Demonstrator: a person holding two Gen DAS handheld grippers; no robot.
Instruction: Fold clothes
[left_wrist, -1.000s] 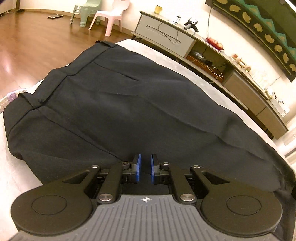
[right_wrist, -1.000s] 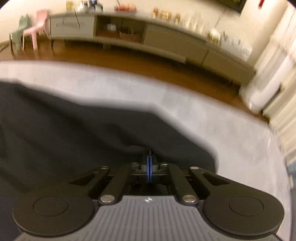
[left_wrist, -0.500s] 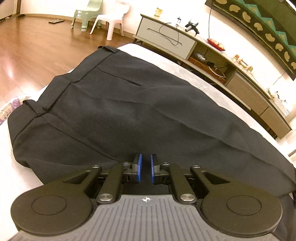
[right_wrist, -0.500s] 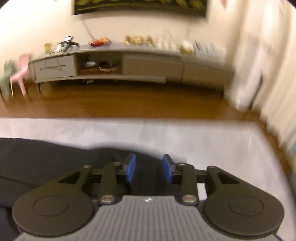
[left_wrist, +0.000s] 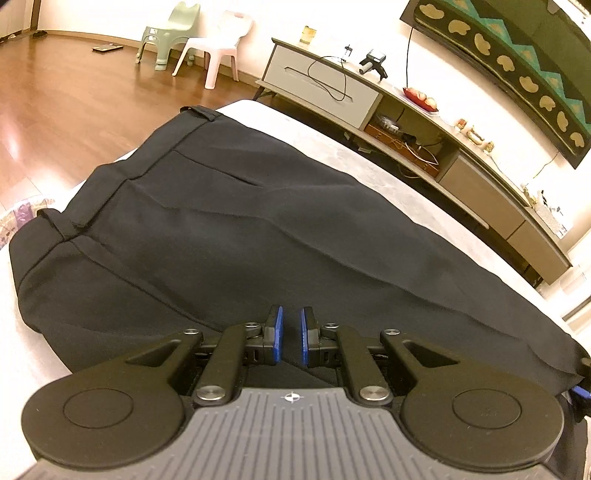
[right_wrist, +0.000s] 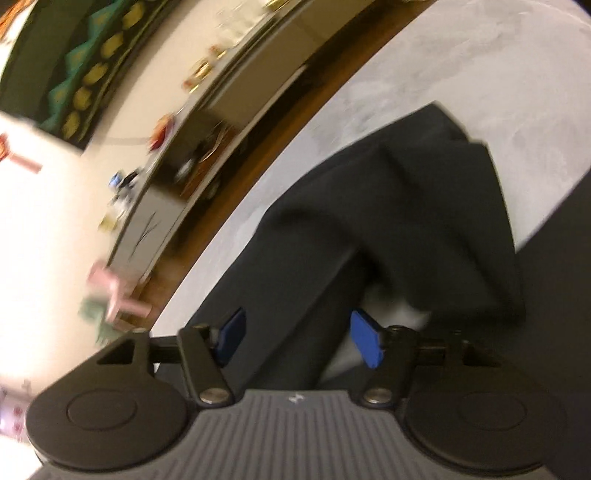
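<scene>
Black trousers lie spread on the pale grey table, waistband at the far left. My left gripper hovers just above the near edge of the trousers, its blue pads a narrow gap apart with nothing between them. In the tilted, blurred right wrist view, my right gripper is wide open above the leg end of the trousers, which lies crumpled and folded over on the table.
A long low TV cabinet stands beyond the table's far edge. Two small plastic chairs stand on the wooden floor at the back left. A patterned item sits at the table's left edge.
My right gripper has opened from shut, let go of the trouser leg, and swung and tilted sharply. My left gripper has stayed almost still, its gap unchanged.
</scene>
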